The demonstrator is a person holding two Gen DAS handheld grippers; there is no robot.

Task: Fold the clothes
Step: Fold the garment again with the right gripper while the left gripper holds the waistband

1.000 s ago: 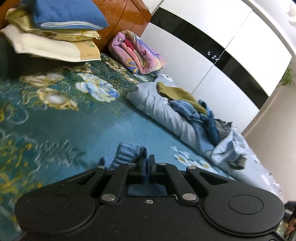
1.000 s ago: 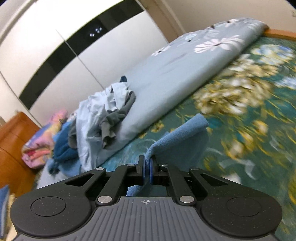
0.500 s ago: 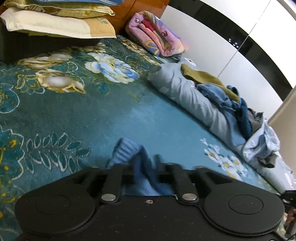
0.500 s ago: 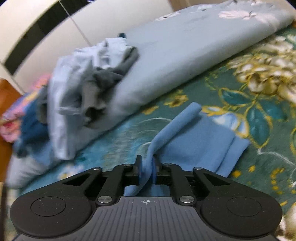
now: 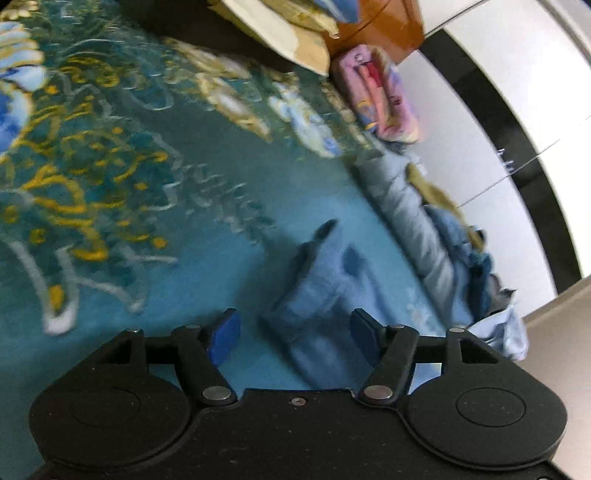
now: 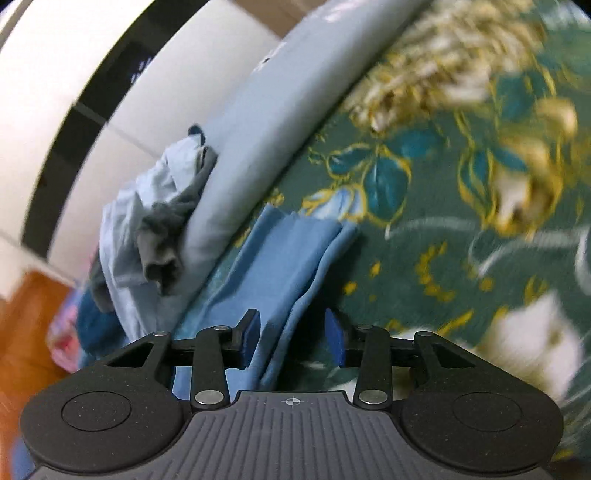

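1. Left gripper (image 5: 295, 338): jaws spread wide, nothing between the two blue pads (image 5: 223, 338); released.
2. Right gripper (image 6: 293, 341): jaws also apart, released. Cloth edge runs up between the pads, but whether either pad touches it I cannot tell.
3. Task item: one blue folded garment (image 5: 325, 306), lying flat on the floral bedspread (image 5: 110, 206). In the right wrist view the same garment (image 6: 280, 266) shows stacked layers, edges roughly aligned.
4. Landmark = rolled grey-blue quilt (image 6: 280, 122), one, lying along the bedspread's far side. Garment sits just beside the quilt, on the bedspread side; contact unclear.
5. On top of the quilt: one loose clothes pile (image 6: 155, 225), with light blue, grey and dark blue pieces visible. The left wrist view adds an olive piece (image 5: 432, 192). Exact count not readable; frames are blurred.
6. Past the quilt's end: one pink patterned folded blanket (image 5: 380, 99), then stacked pillows (image 5: 295, 40), at least two, beside an orange-brown wooden headboard (image 5: 384, 29).
7. Behind the quilt: white wardrobe doors (image 6: 92, 92) with one black band.
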